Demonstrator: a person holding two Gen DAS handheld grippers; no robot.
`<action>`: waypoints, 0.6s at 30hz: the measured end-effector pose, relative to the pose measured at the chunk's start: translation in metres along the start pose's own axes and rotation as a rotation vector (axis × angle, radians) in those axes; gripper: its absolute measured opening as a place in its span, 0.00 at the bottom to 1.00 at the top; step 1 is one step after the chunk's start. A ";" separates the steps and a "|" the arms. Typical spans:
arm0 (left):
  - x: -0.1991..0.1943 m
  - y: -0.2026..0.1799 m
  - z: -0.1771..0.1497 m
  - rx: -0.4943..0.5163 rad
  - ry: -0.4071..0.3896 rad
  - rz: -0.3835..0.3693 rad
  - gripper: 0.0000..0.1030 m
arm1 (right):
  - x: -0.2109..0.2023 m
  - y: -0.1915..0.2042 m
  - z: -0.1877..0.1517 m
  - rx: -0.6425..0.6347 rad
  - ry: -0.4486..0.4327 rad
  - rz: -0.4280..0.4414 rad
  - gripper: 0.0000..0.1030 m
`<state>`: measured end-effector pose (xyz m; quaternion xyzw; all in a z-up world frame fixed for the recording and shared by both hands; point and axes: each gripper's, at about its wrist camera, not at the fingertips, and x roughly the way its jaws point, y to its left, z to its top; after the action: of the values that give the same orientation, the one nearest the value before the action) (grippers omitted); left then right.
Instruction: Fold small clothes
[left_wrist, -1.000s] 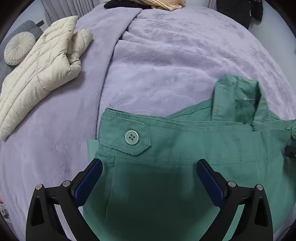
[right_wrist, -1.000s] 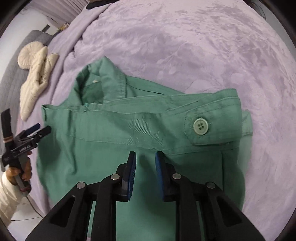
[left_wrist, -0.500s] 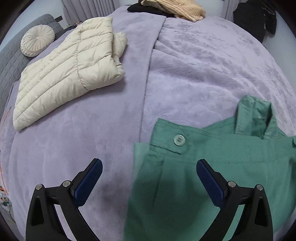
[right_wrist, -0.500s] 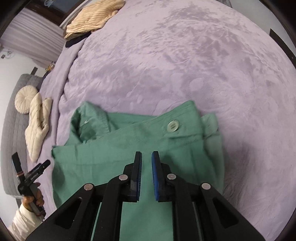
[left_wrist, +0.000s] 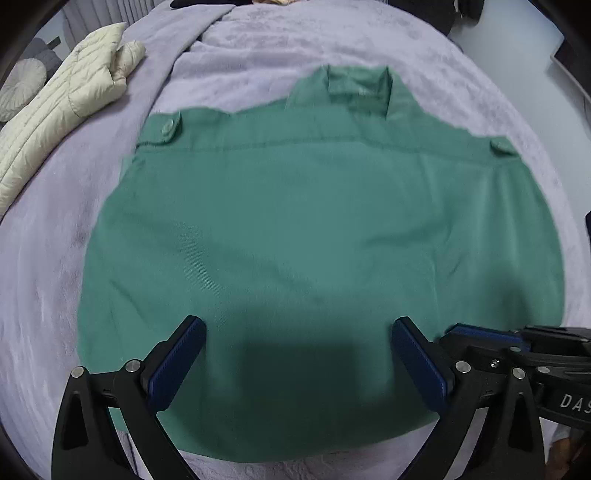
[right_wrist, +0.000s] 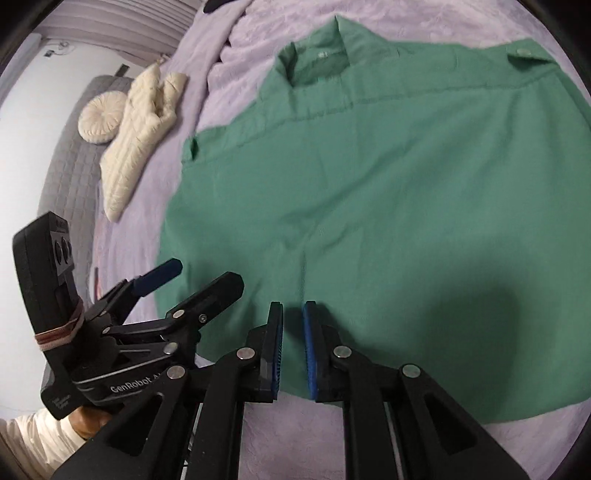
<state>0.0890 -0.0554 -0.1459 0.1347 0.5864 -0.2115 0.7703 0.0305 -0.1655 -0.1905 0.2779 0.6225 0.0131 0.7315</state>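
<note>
At the bottom of its own view, the right gripper had just been closing, its jaws nearly together with nothing between them. The left gripper gaped wide, empty, above the green shirt, which lay flat across the frame's centre on the lilac bedspread. Each should probably pinch one hem corner squarely and fold toward the collar at the top.

A plain sea-green cotton shirt with matching green buttons lies on a lilac velvety bedspread that bears a faint mottled, crushed pattern. A cream quilted puffer jacket shows stitched channel stripes. Beside it, a pale cream round pleated cushion sits on a grey quilted sofa with a square grid. Both the left tool and right tool are black with royal-blue pads.
</note>
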 end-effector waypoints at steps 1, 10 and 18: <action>0.016 0.001 -0.009 -0.002 0.043 0.034 0.99 | 0.008 -0.006 -0.002 0.003 0.006 -0.012 0.10; 0.008 0.044 -0.026 -0.004 -0.007 0.165 1.00 | -0.007 -0.030 -0.002 -0.014 -0.024 -0.081 0.10; 0.007 0.112 -0.049 -0.123 0.039 0.252 1.00 | -0.075 -0.125 -0.025 0.082 -0.084 -0.321 0.08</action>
<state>0.1035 0.0633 -0.1706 0.1639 0.5916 -0.0739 0.7860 -0.0508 -0.2888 -0.1774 0.2050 0.6276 -0.1412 0.7377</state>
